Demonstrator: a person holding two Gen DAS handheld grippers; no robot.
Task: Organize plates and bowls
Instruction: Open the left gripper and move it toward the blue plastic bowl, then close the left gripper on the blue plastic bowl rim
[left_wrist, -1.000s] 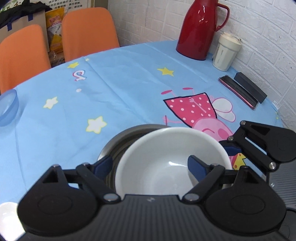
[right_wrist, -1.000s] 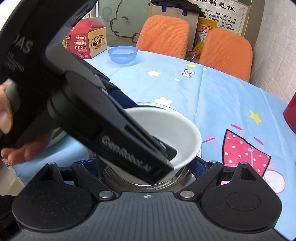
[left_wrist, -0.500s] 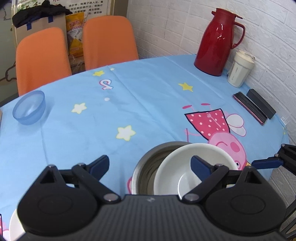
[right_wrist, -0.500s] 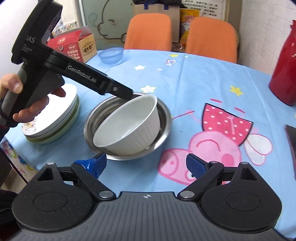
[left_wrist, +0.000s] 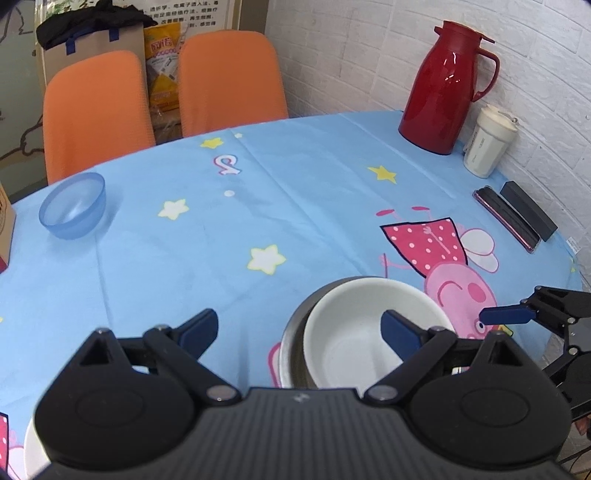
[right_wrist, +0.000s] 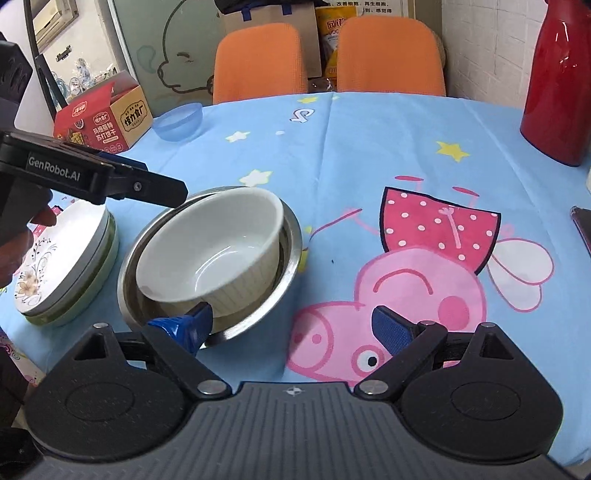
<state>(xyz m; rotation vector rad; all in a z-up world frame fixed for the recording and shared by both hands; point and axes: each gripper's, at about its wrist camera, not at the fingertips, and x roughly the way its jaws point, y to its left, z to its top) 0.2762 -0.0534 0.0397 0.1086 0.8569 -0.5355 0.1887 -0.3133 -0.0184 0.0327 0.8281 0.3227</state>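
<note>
White bowl (right_wrist: 212, 245) — lower left, tilted in steel bowl (right_wrist: 288, 254); likely stiff, slick, breakable; grip the rim. Left gripper (left_wrist: 299, 330) and right gripper (right_wrist: 291, 325) — both spread, empty.

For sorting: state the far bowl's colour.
Translucent blue bowl; clearest in the left wrist view.

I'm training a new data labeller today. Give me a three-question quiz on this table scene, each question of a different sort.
1. True or false: the white bowl sits inside the metal bowl.
2. Which dish stands alone at the table's far side? A) blue bowl B) stack of plates C) red jug
3. Fill in: both the left gripper and right gripper are ____.

Key: 1 true; 2 A; 3 open
</note>
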